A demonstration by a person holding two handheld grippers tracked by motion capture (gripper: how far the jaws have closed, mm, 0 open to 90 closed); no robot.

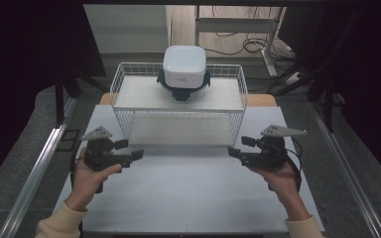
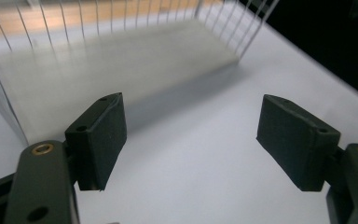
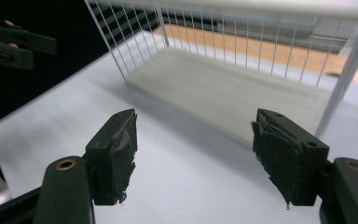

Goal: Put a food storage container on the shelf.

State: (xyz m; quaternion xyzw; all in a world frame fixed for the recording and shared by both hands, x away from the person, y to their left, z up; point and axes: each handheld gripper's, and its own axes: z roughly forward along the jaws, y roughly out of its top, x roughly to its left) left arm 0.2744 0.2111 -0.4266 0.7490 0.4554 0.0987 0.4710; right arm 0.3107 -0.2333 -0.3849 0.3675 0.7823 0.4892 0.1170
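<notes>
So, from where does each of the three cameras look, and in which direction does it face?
High view: above the person's side, facing forward and down on the table; shows both hands, left tool and right tool.
Left gripper view: rides on the left tool, facing the wire rack; its open jaws show.
Right gripper view: rides on the right tool, facing the rack; its open jaws show.
All three share the rack and the white tabletop.

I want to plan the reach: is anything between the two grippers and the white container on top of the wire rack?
Nothing visible on the table blocks either gripper. The white container sits on the wire rack's top shelf, so the rack's front edge and raised wire rim lie between it and the left gripper and right gripper, both open and empty.
</notes>
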